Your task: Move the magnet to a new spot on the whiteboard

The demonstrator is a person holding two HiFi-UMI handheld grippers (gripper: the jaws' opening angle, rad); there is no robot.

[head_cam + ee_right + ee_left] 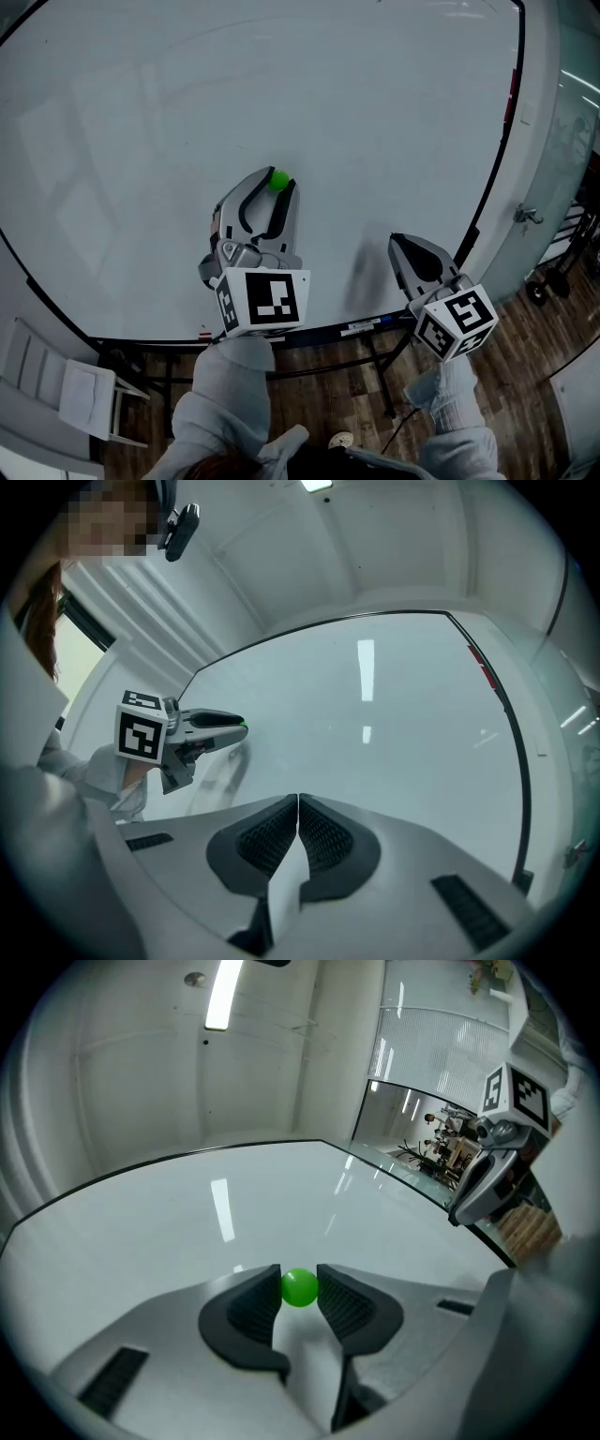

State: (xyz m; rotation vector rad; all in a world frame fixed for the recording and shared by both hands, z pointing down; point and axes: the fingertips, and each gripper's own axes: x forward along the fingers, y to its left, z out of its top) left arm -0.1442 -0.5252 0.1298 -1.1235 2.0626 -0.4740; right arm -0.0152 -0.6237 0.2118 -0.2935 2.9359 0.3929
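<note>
- My left gripper (273, 189) has its jaws partly closed on the green magnet (300, 1288). One ribbed pad sits against each side of the ball, so I count this as a firm hold.
- The magnet is at the very tips of my left jaws, in the lower middle part of the whiteboard (281, 84) and well clear of its dark frame.
- I cannot tell whether the magnet touches the board or hangs just off it. From my right gripper's view the left tips look very near the surface, with their shadow close beside them.
- My right gripper (397, 242) has its jaws closed pad to pad with nothing between them. It hangs lower on the board and to the right, well apart from the magnet, and takes no part in the work.
- Done so far, as I judge it: the reach and the grasp.
- Left to do, as I judge it: carry the magnet across the bare board to a different spot, let it seat flat there, open my left jaws and draw back.
- Plenty of empty board lies all around, so almost any direction offers a new place.
</note>
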